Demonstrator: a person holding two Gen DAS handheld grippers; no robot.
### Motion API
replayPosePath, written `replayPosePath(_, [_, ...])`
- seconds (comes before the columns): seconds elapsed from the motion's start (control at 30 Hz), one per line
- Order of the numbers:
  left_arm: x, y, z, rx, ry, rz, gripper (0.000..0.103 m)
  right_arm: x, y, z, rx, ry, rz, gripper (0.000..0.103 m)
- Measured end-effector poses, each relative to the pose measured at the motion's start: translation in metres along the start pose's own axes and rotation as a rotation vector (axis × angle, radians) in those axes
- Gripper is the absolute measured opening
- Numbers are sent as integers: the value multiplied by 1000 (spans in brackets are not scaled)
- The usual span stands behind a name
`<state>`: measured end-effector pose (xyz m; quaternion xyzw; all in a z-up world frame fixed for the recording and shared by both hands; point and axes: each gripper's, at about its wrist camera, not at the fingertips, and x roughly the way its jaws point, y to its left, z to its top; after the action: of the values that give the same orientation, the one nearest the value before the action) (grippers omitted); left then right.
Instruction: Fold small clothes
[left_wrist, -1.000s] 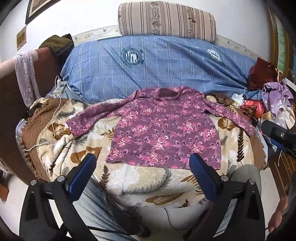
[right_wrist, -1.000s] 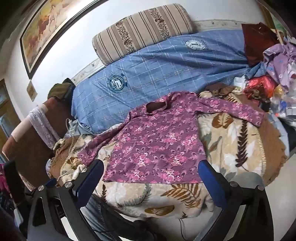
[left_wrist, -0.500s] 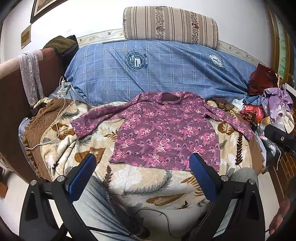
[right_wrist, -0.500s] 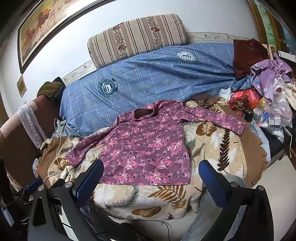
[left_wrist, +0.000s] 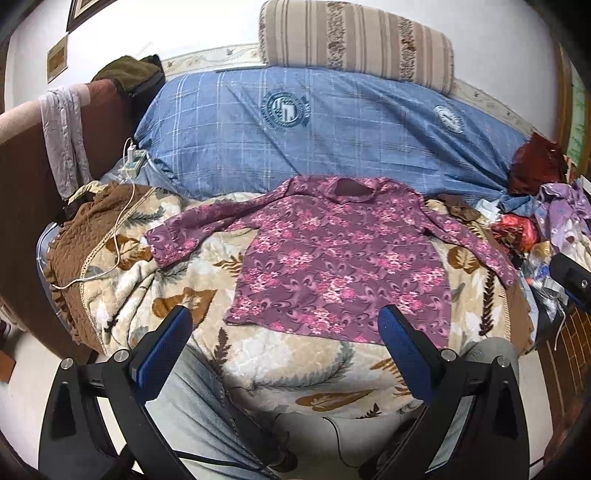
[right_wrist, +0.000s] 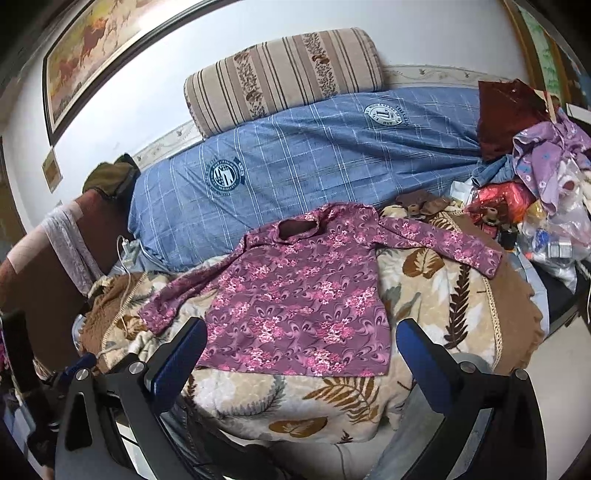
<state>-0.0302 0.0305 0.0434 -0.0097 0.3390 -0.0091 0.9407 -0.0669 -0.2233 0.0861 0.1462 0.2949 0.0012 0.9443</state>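
Your left claw (left_wrist: 284, 332) is spread wide with nothing between its blue pads, hanging short of the purple floral top (left_wrist: 340, 266). Your right claw (right_wrist: 301, 345) is spread wide too, just above the top's hem. The top lies flat on the leaf-print blanket (left_wrist: 280, 369), both sleeves stretched out, its collar toward the blue plaid quilt (left_wrist: 332, 140). Clutter, perhaps bags and clothes (right_wrist: 546, 192), sits beyond the right sleeve.

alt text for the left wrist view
A purple floral long-sleeved top lies spread flat, sleeves out, on a leaf-patterned blanket. The open left gripper hovers short of its hem; a blue checked duvet lies behind.
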Motion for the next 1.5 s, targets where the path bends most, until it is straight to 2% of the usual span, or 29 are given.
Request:
replayPosePath(0.27, [22,19,22,-29,38,24,102,26,-2,18,-5,46,4,101])
replayPosePath(0.47, [38,31,32,-26,51,48,102,47,-15,28,21,56,-10,95])
replayPosePath(0.67, [57,29,37,-18,109,44,102,64,-14,30,23,97,-13,95])
replayPosePath(0.97, [49,25,45,4,103,56,102,64,1,43,-63,110,-58,96])
replayPosePath(1.5, [12,21,29,14,62,38,102,36,-1,26,-41,118,-52,96])
